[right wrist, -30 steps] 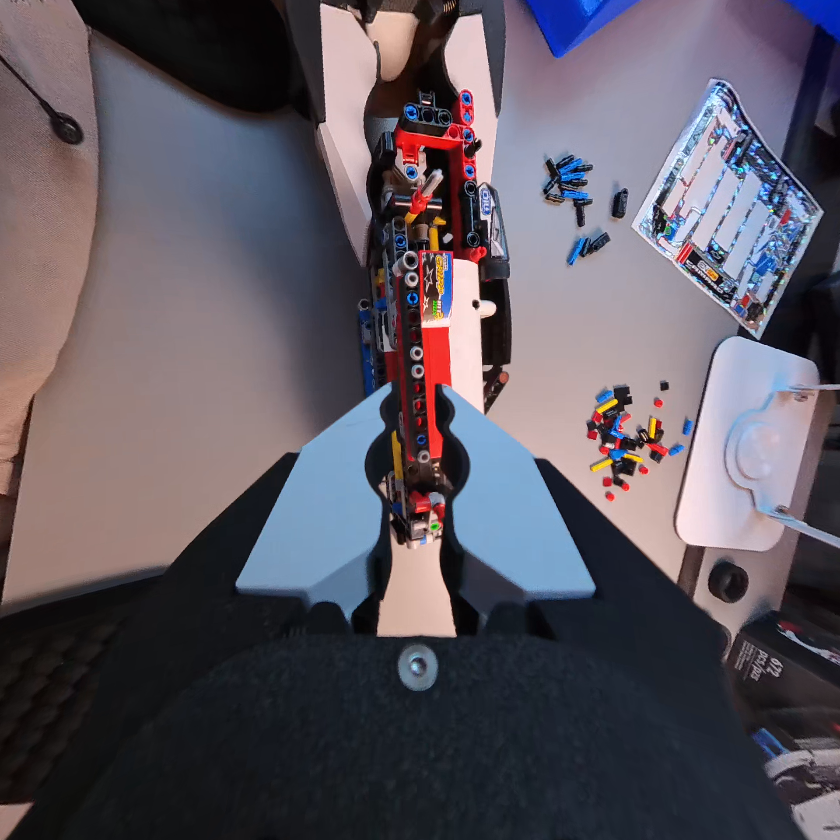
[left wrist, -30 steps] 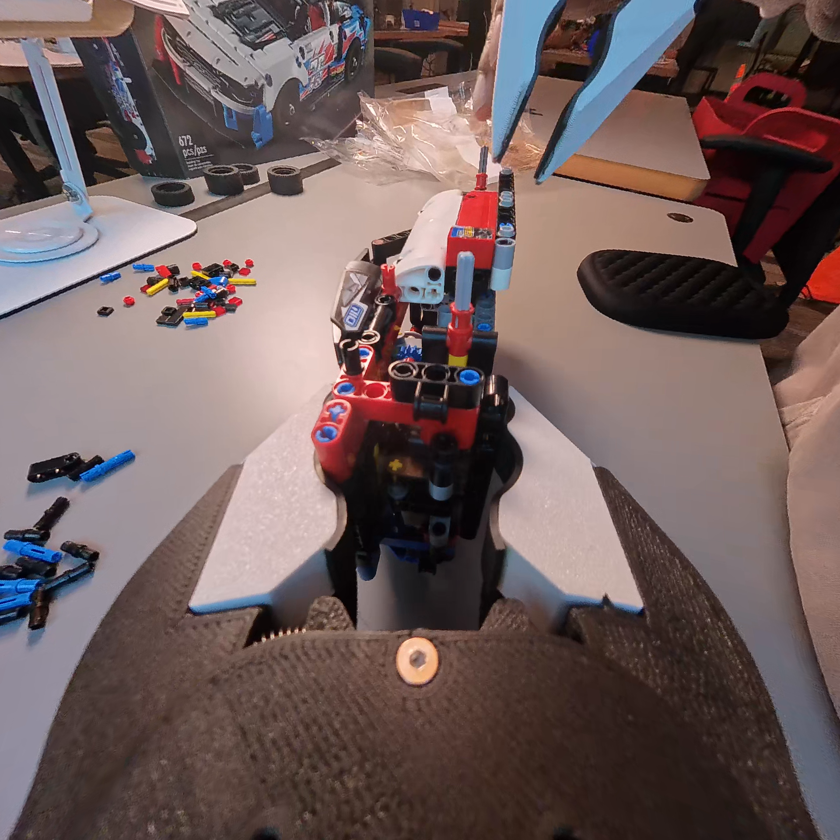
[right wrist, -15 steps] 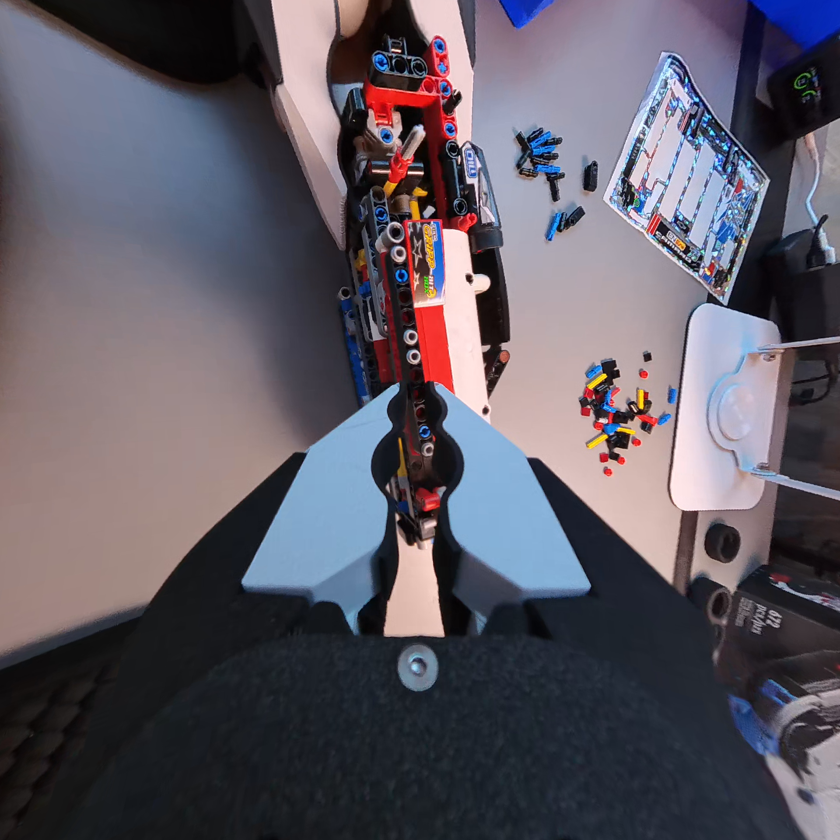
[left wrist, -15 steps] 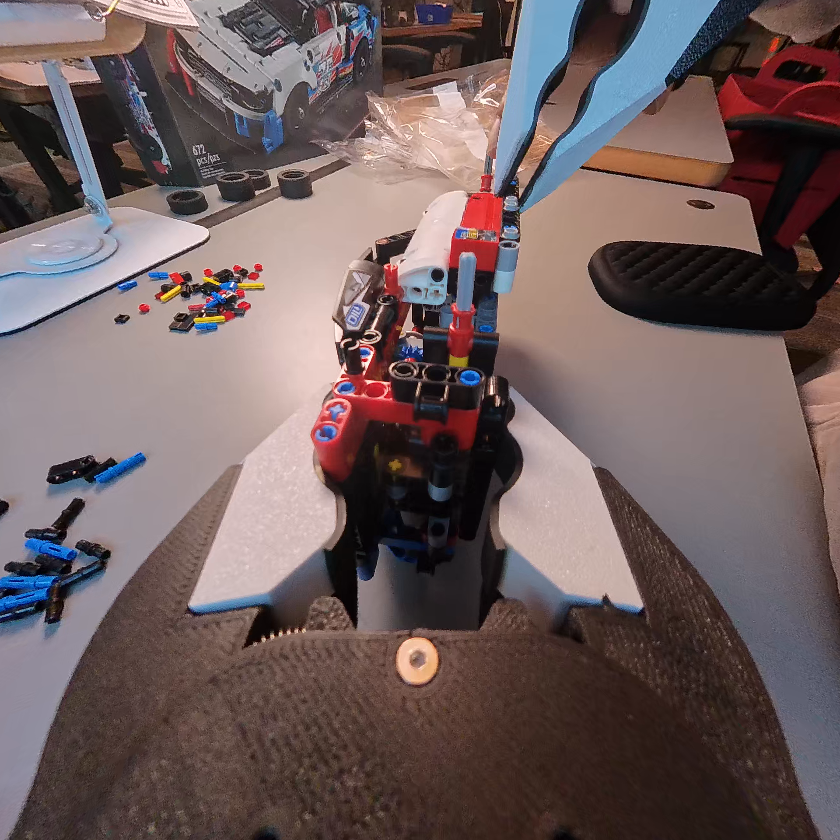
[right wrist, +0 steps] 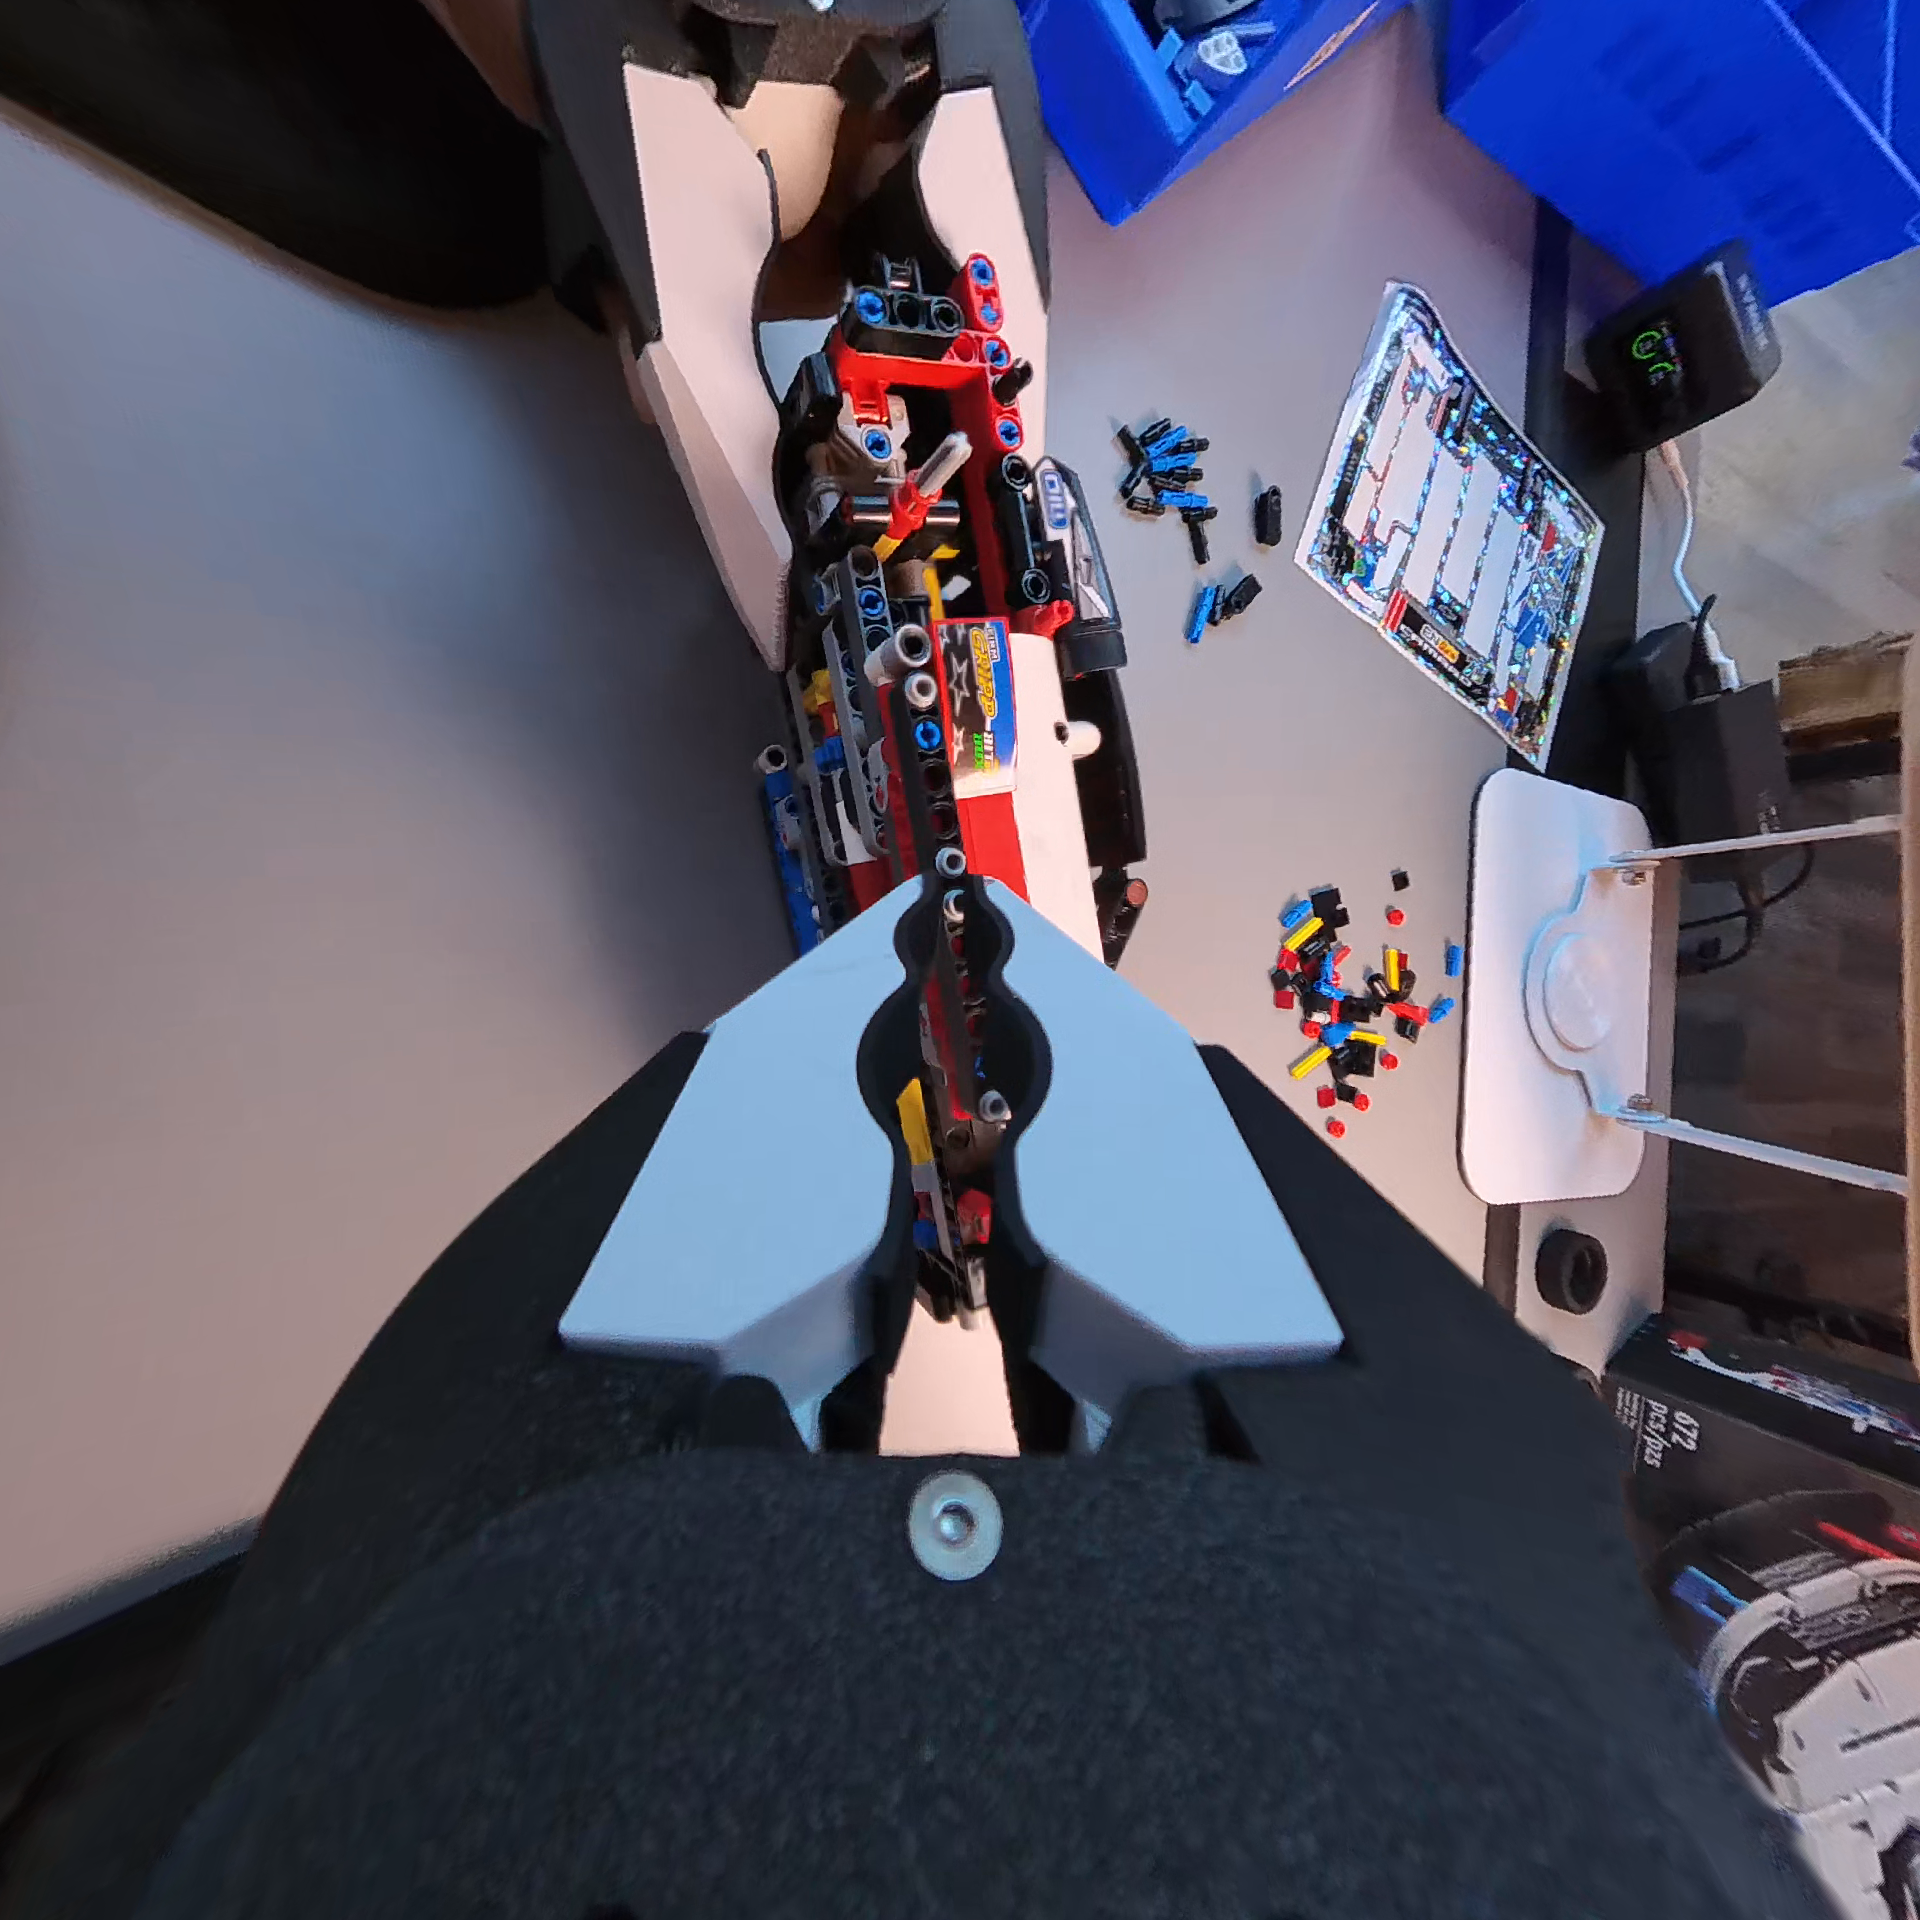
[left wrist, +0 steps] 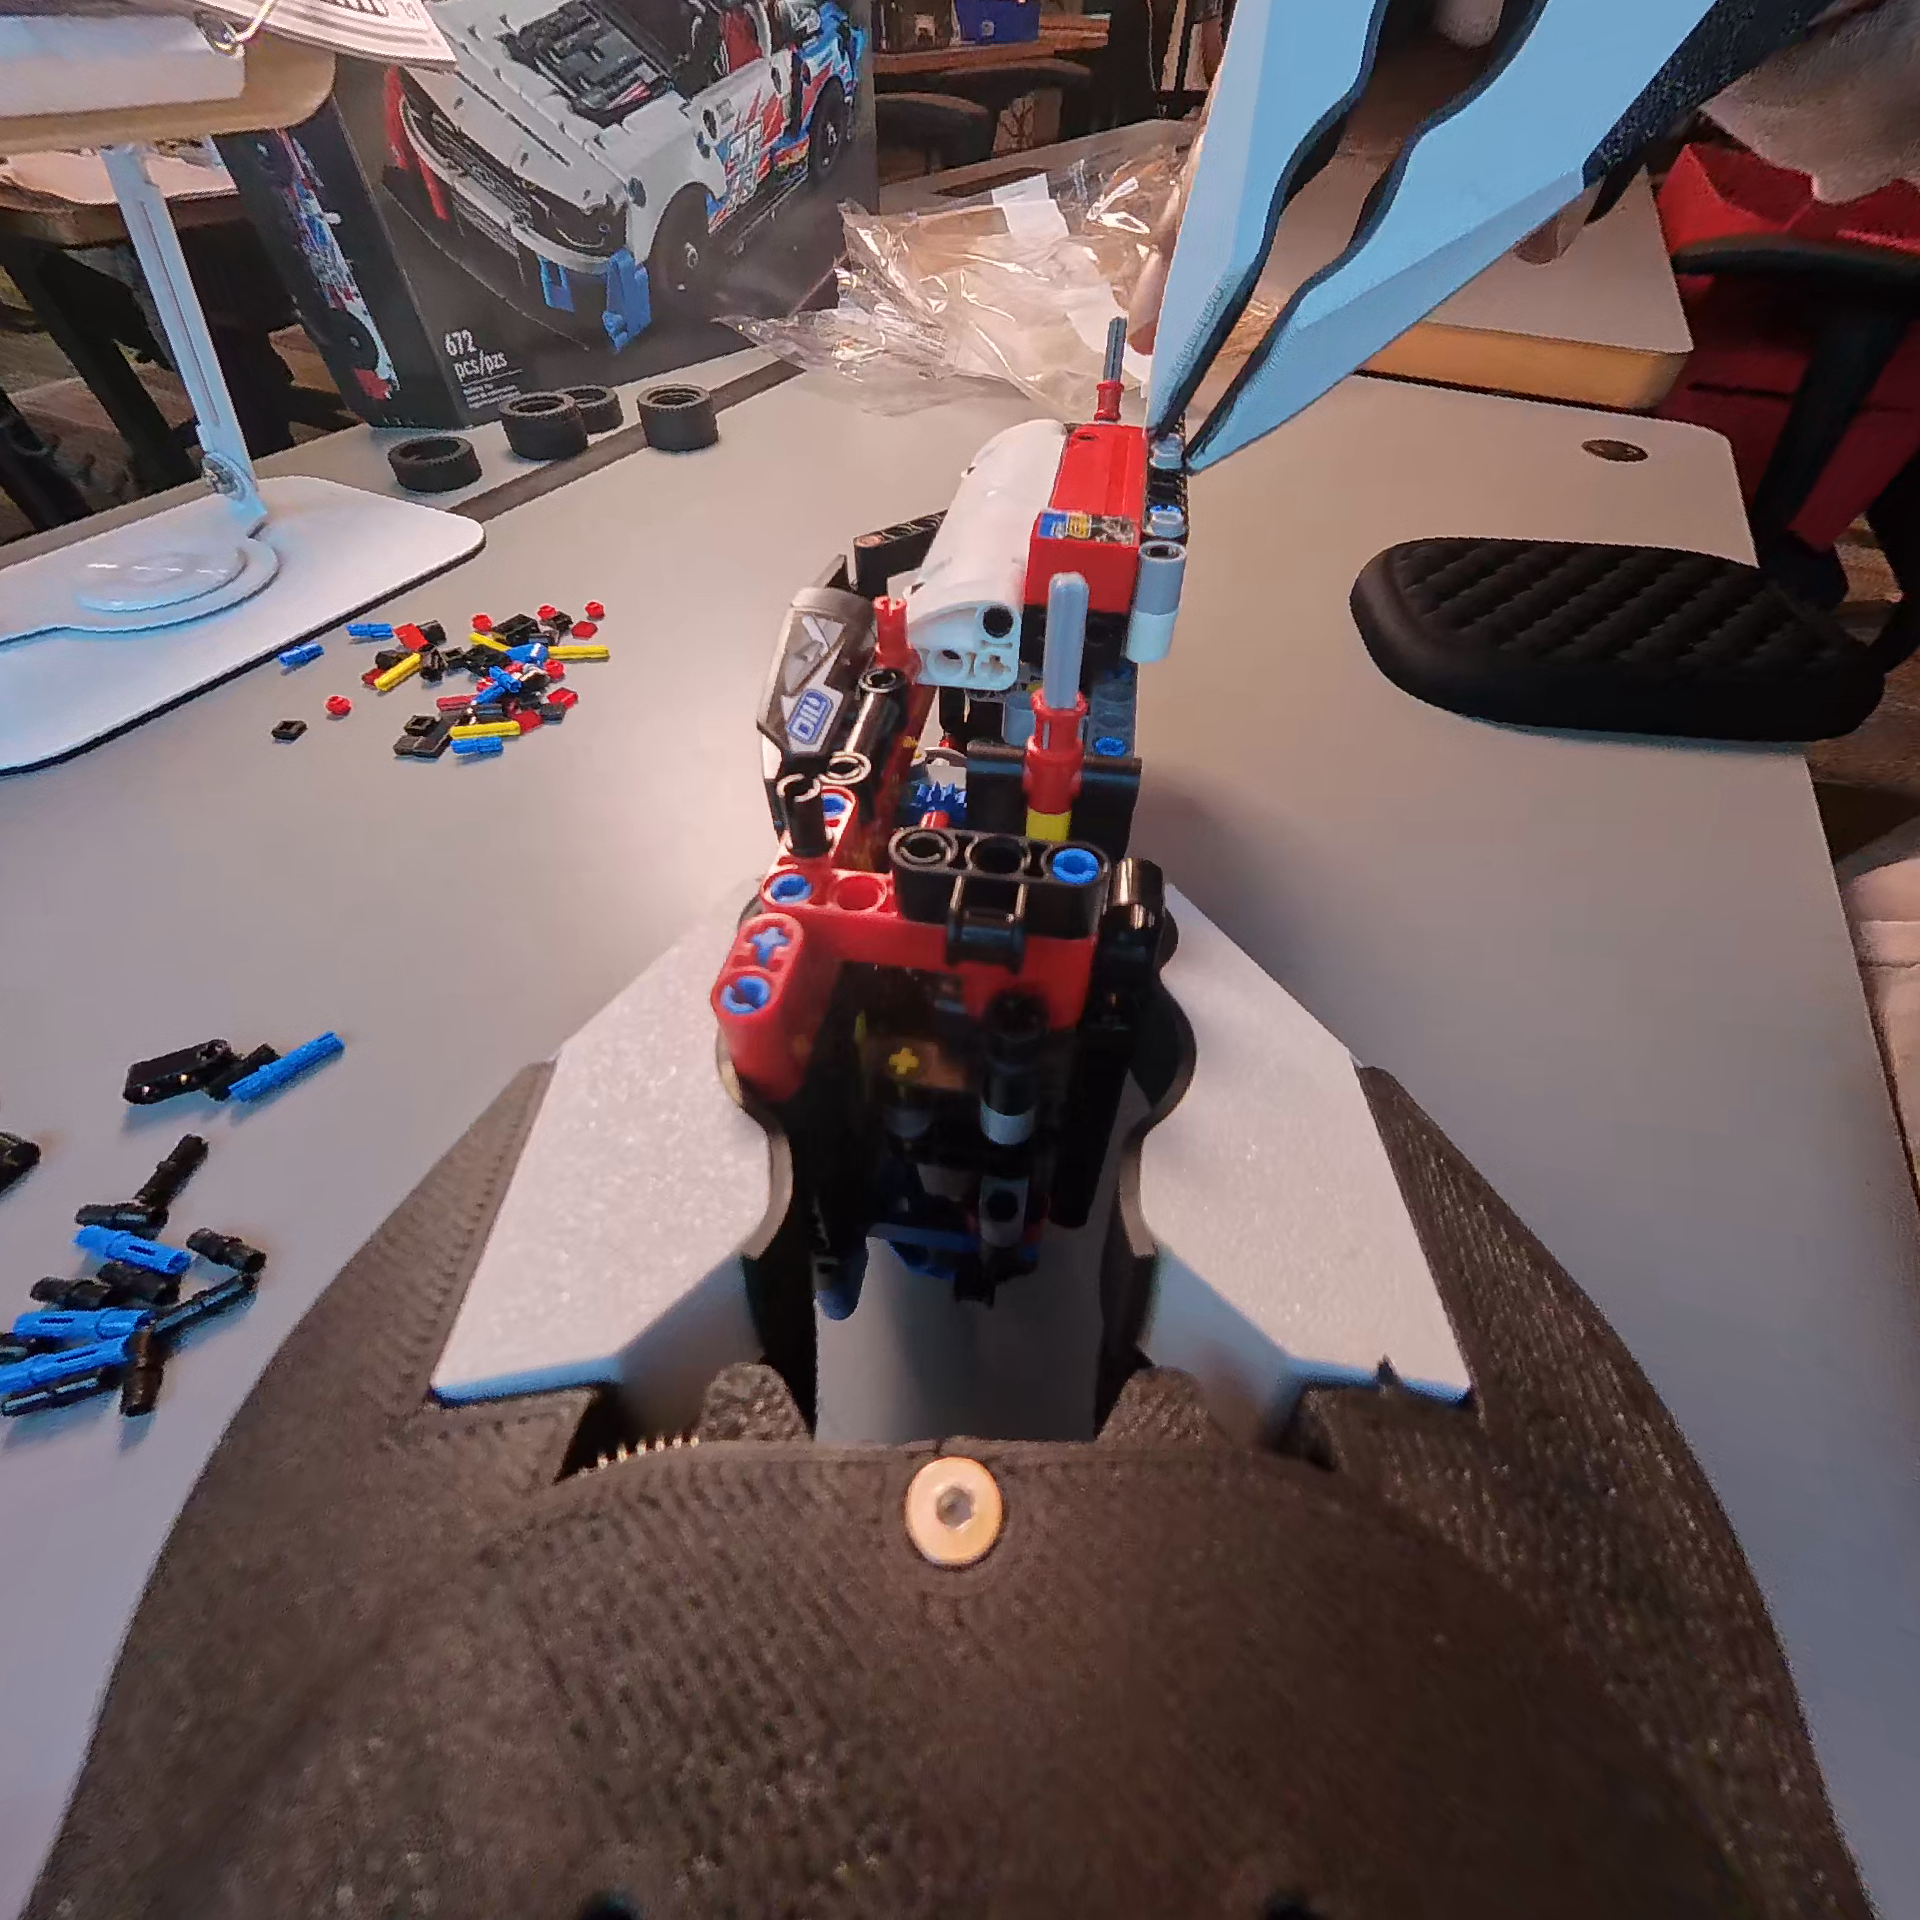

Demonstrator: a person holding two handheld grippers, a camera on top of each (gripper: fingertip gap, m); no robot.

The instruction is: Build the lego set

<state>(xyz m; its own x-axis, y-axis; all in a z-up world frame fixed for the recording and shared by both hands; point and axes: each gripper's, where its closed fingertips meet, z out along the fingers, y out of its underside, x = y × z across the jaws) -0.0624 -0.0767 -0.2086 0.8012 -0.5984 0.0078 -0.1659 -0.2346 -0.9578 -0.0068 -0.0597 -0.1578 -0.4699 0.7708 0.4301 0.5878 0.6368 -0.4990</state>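
Office-like workroom: grey desks [left wrist: 1455, 935], red chair [left wrist: 1808, 239], blue storage bins [right wrist: 1662, 114], lamp base [left wrist: 208, 582].

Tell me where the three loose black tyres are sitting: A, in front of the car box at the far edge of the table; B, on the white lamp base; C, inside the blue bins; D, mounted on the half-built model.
A: in the left wrist view the tyres lie in a row on the table just in front of the car box, apart from the lamp base and the model.
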